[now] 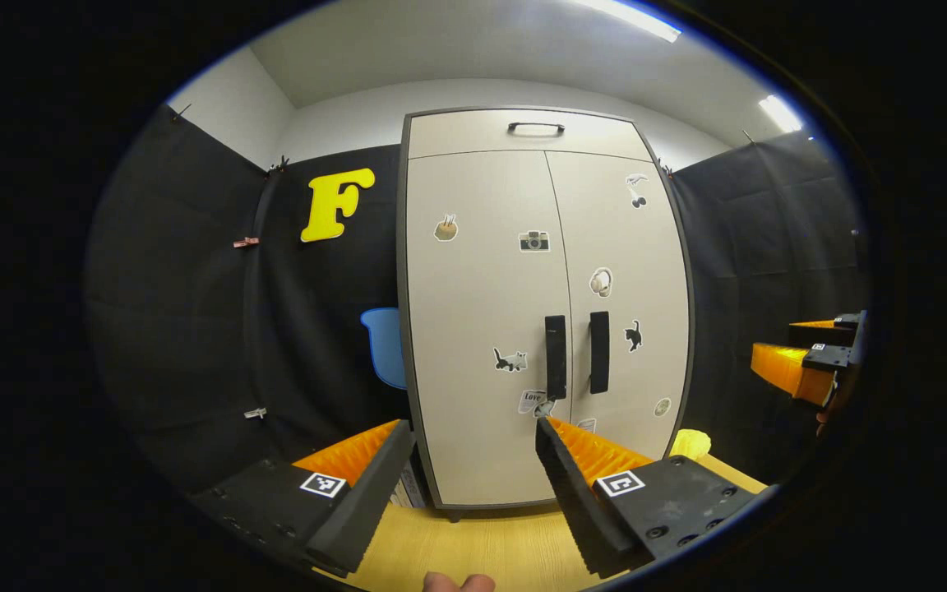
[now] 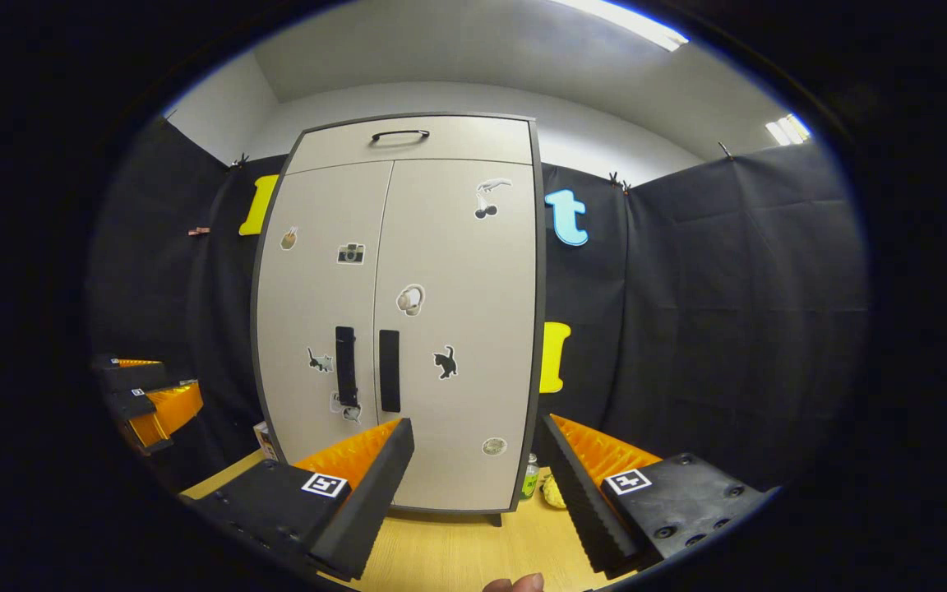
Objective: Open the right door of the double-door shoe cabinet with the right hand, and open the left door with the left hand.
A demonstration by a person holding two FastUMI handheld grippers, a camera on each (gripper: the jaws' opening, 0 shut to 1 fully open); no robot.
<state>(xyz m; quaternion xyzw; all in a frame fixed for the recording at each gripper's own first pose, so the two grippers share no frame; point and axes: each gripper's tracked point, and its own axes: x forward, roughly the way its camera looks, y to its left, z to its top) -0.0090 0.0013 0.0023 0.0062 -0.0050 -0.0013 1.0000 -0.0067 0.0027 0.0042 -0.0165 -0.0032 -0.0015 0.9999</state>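
While both doors are seen closed, the cabinet (image 1: 543,304) stands upright at the far side of the counter (image 1: 473,547), and neither door has yet been touched. Two dark handles are mounted side by side at the middle seam, below mid-height, each with its long axis vertical: the left handle (image 1: 555,357) on the left door (image 1: 482,329) and the right handle (image 1: 598,352) on the right door (image 1: 625,304).

In the left gripper view, the left tool (image 1: 473,456) is held wide open and empty, well short of the cabinet, with the left handle lying ahead, up and to the right of its centre line. The right tool (image 1: 806,362) is seen at the far right of that view, level with the handles; its opening cannot be judged from there.

In the right gripper view, the right tool (image 2: 473,456) is likewise spread wide and grips nothing. The right handle (image 2: 389,371) lies ahead, up and to the left of its centre line, with the left handle (image 2: 346,367) just beyond it. The right tool is judged the nearer to the right handle, so a forward and leftward reach is called for, fingers straddling the vertical bar from either side.

What the closed cabinet holds cannot be told. A bottle (image 2: 529,477) and a yellow item (image 2: 553,492) stand on the counter by its right foot.
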